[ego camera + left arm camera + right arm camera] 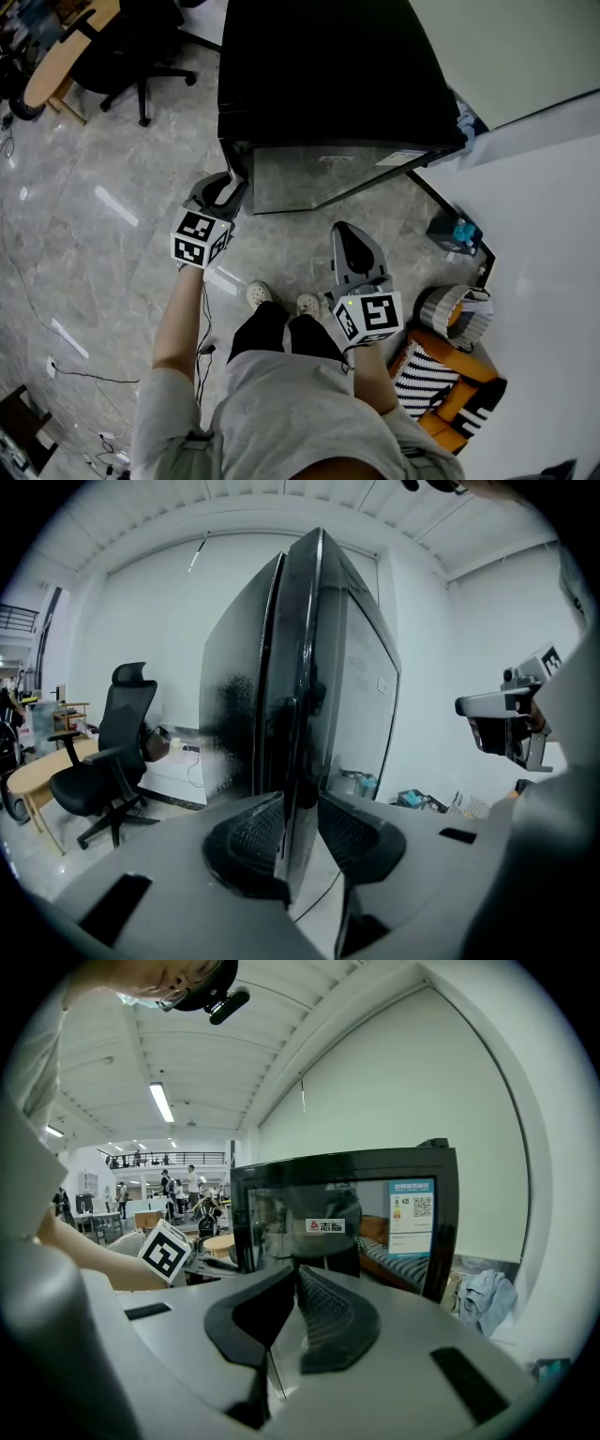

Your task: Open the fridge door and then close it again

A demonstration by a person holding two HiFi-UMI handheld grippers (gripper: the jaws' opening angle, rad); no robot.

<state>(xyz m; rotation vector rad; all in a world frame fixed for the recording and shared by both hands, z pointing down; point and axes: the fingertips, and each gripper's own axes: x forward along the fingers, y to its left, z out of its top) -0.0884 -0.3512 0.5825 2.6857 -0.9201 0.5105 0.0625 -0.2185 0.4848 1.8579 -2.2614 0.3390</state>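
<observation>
The black fridge (pixel 328 66) stands straight ahead, its glass door (pixel 328 173) facing me. My left gripper (pixel 228 187) is at the door's left corner. In the left gripper view the door's edge (pixel 305 667) runs up between the jaws of the left gripper (pixel 300 803), and both pads lie against it. Whether the door is ajar I cannot tell. My right gripper (pixel 348 232) hovers in front of the door's middle, apart from it. In its own view the right gripper (pixel 295 1279) is shut with nothing between its jaws, and the glass door (pixel 342 1232) fills the view ahead.
A black office chair (pixel 131 56) and a wooden table (pixel 56 56) stand at the far left. An orange and striped seat (pixel 441 380) and a blue box (pixel 457 230) lie by the white wall (pixel 544 244) on the right. Cables (pixel 84 375) trail over the floor at the left.
</observation>
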